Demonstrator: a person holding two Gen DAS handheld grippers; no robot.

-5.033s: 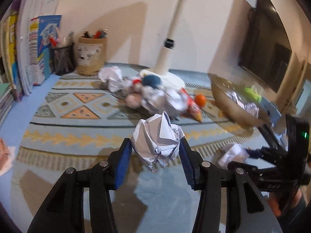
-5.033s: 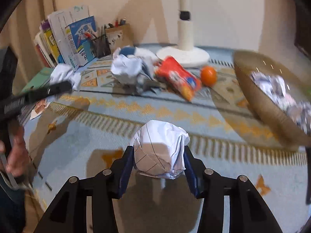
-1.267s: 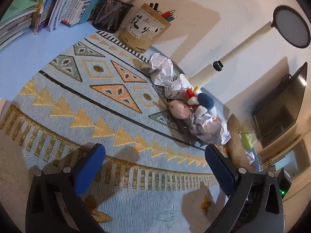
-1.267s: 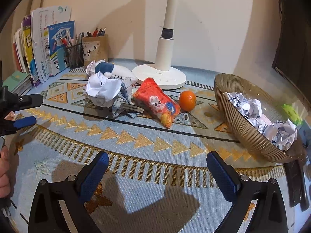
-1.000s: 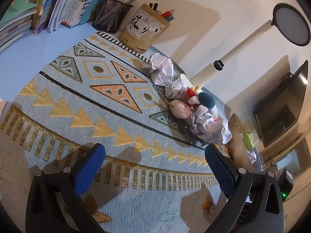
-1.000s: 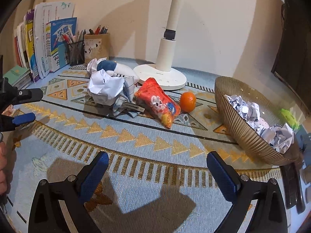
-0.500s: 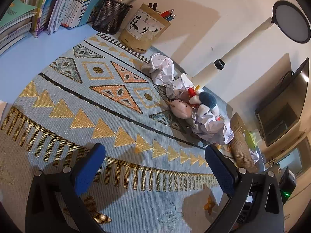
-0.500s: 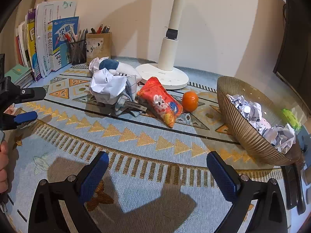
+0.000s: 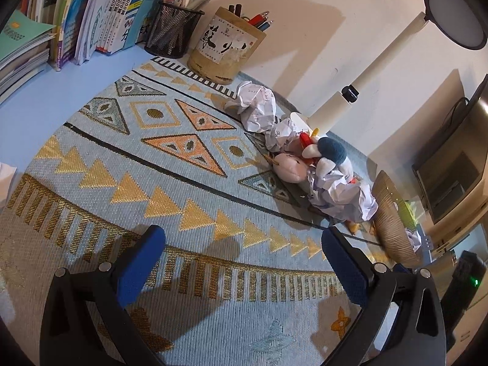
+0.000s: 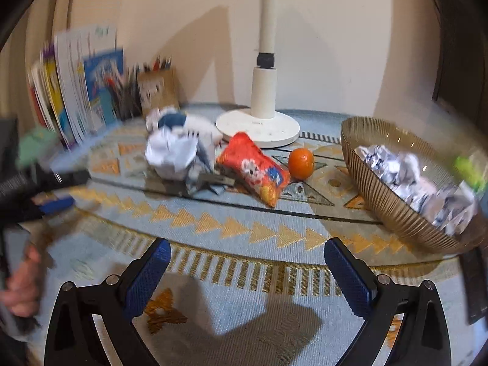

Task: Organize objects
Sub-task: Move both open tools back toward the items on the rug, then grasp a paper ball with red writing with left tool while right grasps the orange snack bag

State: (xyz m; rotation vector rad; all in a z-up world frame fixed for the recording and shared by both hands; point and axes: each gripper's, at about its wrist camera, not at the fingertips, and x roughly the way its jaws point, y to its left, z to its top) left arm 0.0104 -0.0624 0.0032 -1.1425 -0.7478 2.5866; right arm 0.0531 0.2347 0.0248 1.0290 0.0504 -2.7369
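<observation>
- Left wrist view: the left claw point(image 9: 242, 254) is spread wide with nothing between its blue pads, low in the frame over the patterned mat point(image 9: 128, 158) on the bench.
- The clutter pile lies up and to the right of it, well apart: a crumpled paper ball point(image 9: 257, 108) farthest up, a pink plush toy point(image 9: 289, 167) in the middle, and a larger crumpled paper wad point(image 9: 343, 195) lower right, strung in a diagonal line toward the bowl point(image 9: 392, 228) at the right edge.
- Only the ribbed outer wall of the bowl shows here; a scrap of paper peeks at its lower rim.
- Right wrist view (blurred by motion): the right claw point(image 10: 245, 270) is likewise released and empty, at lower centre.
- The paper wad point(image 10: 170, 154) sits upper left of it; a red snack bag point(image 10: 254, 167), long axis running down-right, and an orange point(image 10: 301, 159) lie straight ahead.
- The bowl point(image 10: 384, 204) at right holds several crumpled paper balls point(image 10: 405, 174).
- By my judgement the right claw is nearer the bag and orange, the left nearer the paper by the pen holder point(image 9: 225, 48).
</observation>
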